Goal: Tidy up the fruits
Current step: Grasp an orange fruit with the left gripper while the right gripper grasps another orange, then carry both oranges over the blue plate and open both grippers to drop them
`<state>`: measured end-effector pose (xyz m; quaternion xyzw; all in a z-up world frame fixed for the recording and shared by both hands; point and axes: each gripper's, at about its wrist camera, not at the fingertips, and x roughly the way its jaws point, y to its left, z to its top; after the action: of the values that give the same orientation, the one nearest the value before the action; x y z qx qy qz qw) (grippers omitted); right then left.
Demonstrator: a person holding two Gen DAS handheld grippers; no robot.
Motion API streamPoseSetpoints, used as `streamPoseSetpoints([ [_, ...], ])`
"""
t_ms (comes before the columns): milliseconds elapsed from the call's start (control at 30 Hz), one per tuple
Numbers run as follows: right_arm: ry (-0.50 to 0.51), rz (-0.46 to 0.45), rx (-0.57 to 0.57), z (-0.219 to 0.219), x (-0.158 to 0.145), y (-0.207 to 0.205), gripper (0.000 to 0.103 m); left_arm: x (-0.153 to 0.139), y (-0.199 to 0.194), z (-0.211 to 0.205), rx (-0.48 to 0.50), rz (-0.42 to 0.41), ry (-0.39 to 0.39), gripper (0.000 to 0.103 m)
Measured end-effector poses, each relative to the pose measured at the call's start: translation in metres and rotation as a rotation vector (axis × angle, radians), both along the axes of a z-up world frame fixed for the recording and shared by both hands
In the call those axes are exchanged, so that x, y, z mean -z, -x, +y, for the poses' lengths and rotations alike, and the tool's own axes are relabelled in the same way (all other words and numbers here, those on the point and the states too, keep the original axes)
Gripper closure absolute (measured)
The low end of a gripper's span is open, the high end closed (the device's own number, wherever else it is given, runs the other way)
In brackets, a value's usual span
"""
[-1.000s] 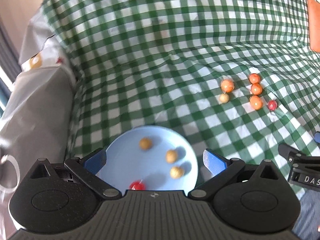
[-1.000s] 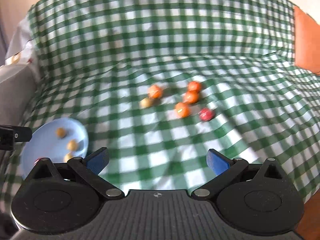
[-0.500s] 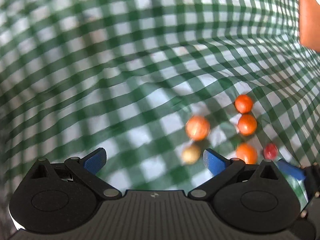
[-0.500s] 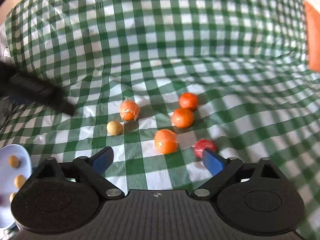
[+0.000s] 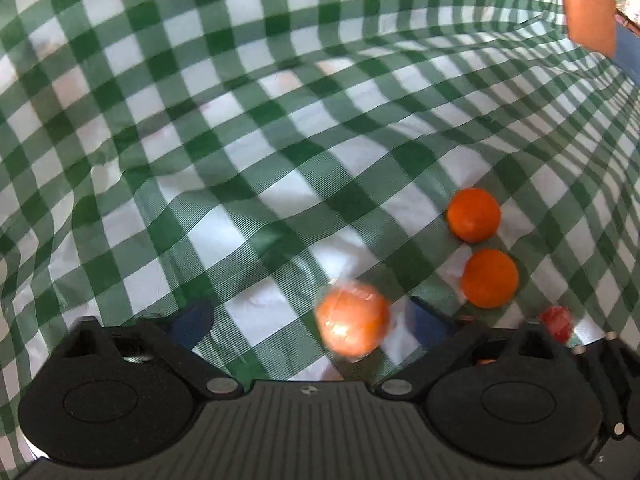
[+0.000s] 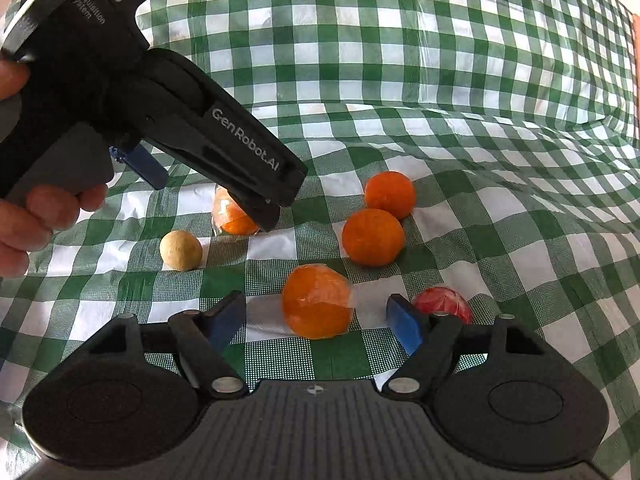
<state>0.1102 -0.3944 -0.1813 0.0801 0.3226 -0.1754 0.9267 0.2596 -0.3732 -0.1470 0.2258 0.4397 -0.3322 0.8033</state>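
Several fruits lie on a green checked cloth [image 6: 440, 80]. My left gripper [image 5: 310, 324] straddles a film-wrapped orange [image 5: 352, 322]; its jaws are closing, with a gap still on both sides of the fruit. The right wrist view shows that same orange [image 6: 234, 218] under the left gripper's black finger [image 6: 268, 212]. My right gripper [image 6: 314, 322] is closing around another wrapped orange [image 6: 318, 306], and its blue pads [image 6: 404, 322] are not touching it. Two bare oranges [image 6: 390, 194] [image 6: 373, 237], a beige ball [image 6: 181, 250] and a red fruit [image 6: 442, 304] lie close by.
A person's hand [image 6: 36, 216] holds the left gripper's handle at the left of the right wrist view. An orange-brown object [image 5: 588, 4] sits at the cloth's far right edge. The cloth is wrinkled, with open cloth beyond the fruits.
Both grippers dropped toward the fruit cluster and their jaws narrowed. The blue plate left both views. The left gripper now sits over one wrapped orange, the right over the other.
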Motion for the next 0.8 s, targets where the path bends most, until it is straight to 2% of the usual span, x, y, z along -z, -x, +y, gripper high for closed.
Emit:
streamPoseSetpoints([
  [33, 0.002, -0.003, 0.002, 0.0, -0.001, 0.0, 0.041, 0.0, 0.0, -0.001, 0.032, 0.049, 0.006, 0.06],
  [67, 0.008, -0.01, 0.003, 0.001, -0.002, 0.001, 0.064, 0.001, 0.0, -0.002, 0.027, 0.096, -0.001, 0.062],
  [100, 0.011, -0.012, 0.002, 0.001, -0.003, 0.002, 0.068, 0.0, 0.001, 0.0, 0.009, 0.095, 0.006, 0.062],
  [233, -0.001, -0.003, 0.017, 0.0, -0.008, 0.004, 0.068, -0.014, 0.012, 0.007, -0.023, 0.028, -0.014, 0.062],
  [333, 0.007, -0.016, 0.025, 0.002, -0.023, 0.011, 0.068, -0.047, 0.025, 0.033, -0.07, -0.009, 0.024, 0.062],
  [467, 0.018, -0.052, 0.012, 0.013, -0.057, 0.033, 0.068, -0.091, 0.054, 0.078, -0.135, -0.058, 0.064, 0.062],
  [633, 0.01, -0.06, -0.032, 0.047, -0.097, 0.071, 0.068, -0.122, 0.098, 0.151, -0.235, -0.032, 0.072, 0.062],
  [800, -0.008, -0.06, -0.112, 0.095, -0.129, 0.106, 0.068, -0.139, 0.146, 0.232, -0.323, 0.047, 0.098, 0.062],
])
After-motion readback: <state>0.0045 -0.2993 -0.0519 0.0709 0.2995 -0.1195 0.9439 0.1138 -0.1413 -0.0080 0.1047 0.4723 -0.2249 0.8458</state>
